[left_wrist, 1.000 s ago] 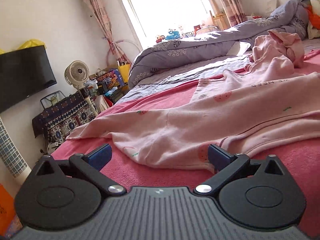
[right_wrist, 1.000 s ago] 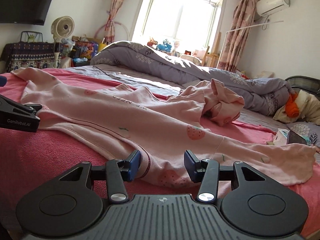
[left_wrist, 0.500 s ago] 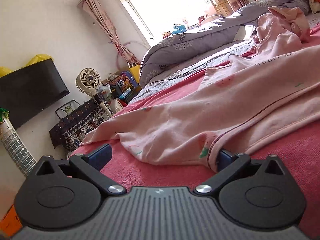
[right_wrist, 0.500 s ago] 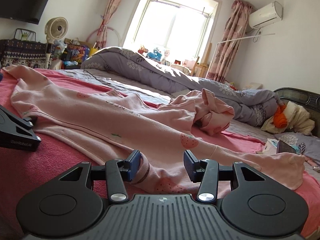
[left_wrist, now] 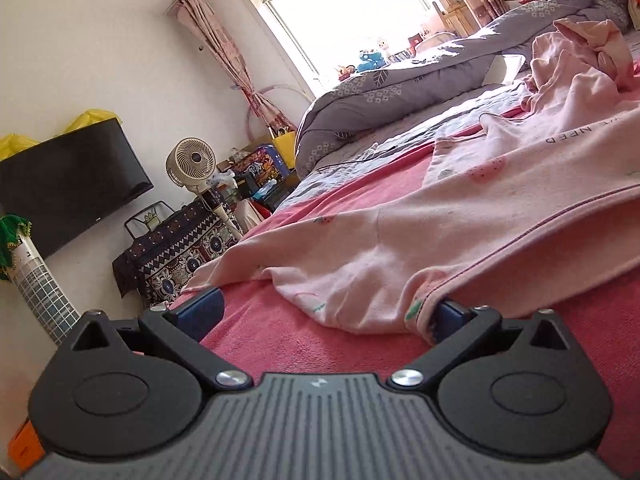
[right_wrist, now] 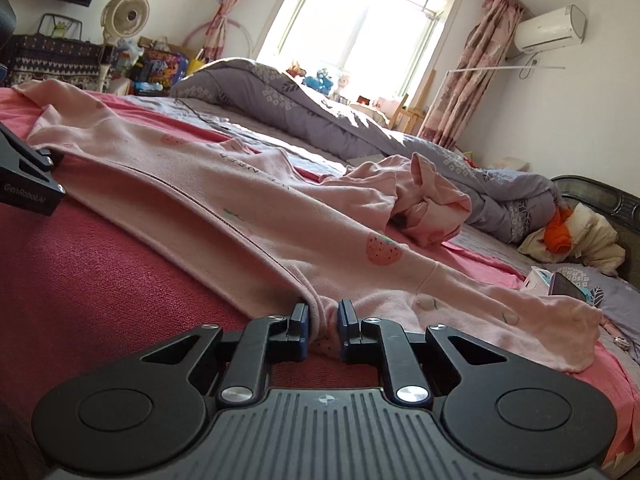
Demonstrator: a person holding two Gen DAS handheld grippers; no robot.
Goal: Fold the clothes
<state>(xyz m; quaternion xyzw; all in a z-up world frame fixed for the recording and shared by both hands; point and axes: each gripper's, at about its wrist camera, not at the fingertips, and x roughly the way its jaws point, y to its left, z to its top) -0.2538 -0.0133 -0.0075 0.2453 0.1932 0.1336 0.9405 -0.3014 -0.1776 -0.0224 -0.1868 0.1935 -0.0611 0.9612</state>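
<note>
Now the right gripper (right_wrist: 323, 322) has narrowed, pinching the pink garment (right_wrist: 256, 216) hem. Left gripper (left_wrist: 326, 312) stays spread wide, hem at its right finger

Pink garment (left_wrist: 500, 216) folds over my left gripper's (left_wrist: 320, 308) right fingertip (left_wrist: 448, 314), hiding its pad. The garment's print (right_wrist: 256, 168) is unreadable, and the right view crops my left gripper.

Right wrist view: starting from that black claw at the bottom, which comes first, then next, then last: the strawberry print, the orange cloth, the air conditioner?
From the right gripper:
1. strawberry print, on the pink garment just ahead, slightly right.
2. orange cloth, far right by the headboard.
3. air conditioner, high on the right wall.
</note>
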